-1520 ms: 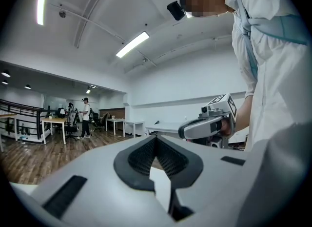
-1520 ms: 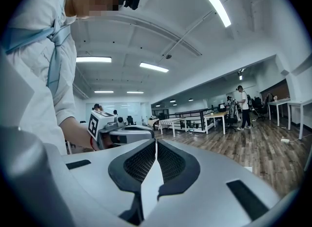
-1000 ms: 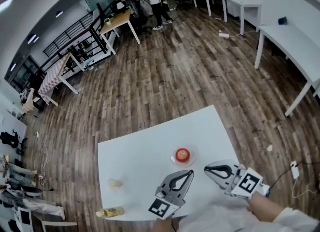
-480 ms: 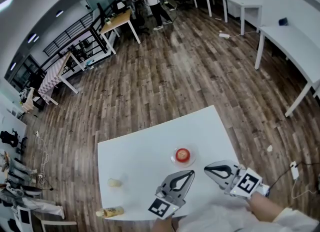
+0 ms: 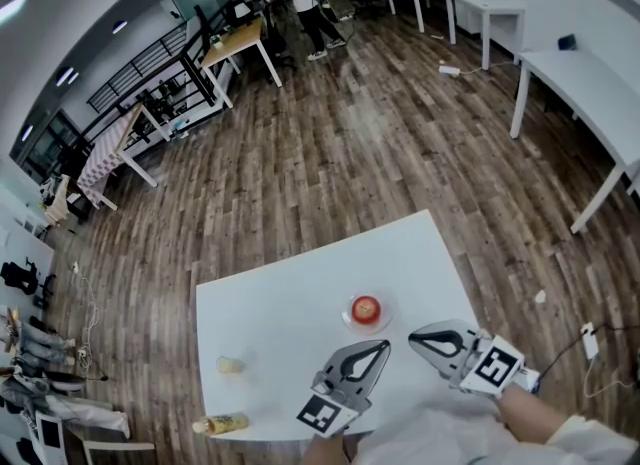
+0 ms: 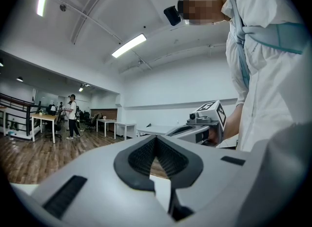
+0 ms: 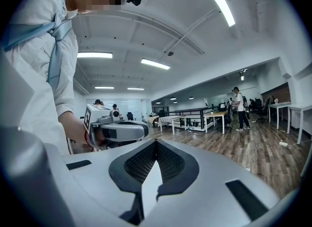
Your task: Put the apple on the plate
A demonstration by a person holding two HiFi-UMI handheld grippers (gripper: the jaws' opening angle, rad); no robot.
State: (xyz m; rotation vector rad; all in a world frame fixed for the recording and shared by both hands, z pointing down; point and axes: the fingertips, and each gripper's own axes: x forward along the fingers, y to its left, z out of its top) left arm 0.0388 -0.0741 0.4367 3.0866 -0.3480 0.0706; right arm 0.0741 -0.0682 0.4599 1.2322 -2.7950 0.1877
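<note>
Both of my tools are clenched on nothing. In the left gripper view the left tool (image 6: 155,139) has its dark pads meeting at the tip with only bare gap behind them, and the right gripper view shows the same of the right tool (image 7: 156,142). Each camera looks level across the room and catches the other tool beside it, but neither catches the fruit.

From the head view, the apple (image 5: 366,308) sits red and upright in the middle of the small clear plate (image 5: 386,317), on the white surface (image 5: 270,318), toward its right half. So I judge the placing done, with no carry left to make.

What any coming move turns on is this. The apple lies just beyond the tips of both tools, farther from me, and slightly to the left of the gap between them. The left tool (image 5: 382,347) points away from me and a little rightward, so its line passes close by the plate's right rim. Its tip looks somewhat nearer the fruit than the right tool (image 5: 413,337), which points across toward my left. Neither tool touches plate or apple. The fruit is round, so no long axis matters.

If I draw back, I would pull both tools straight toward me, away from the rim. A small pale lump (image 5: 230,365) and a yellowish bottle (image 5: 222,424) on its side lie well apart at the near left.
</note>
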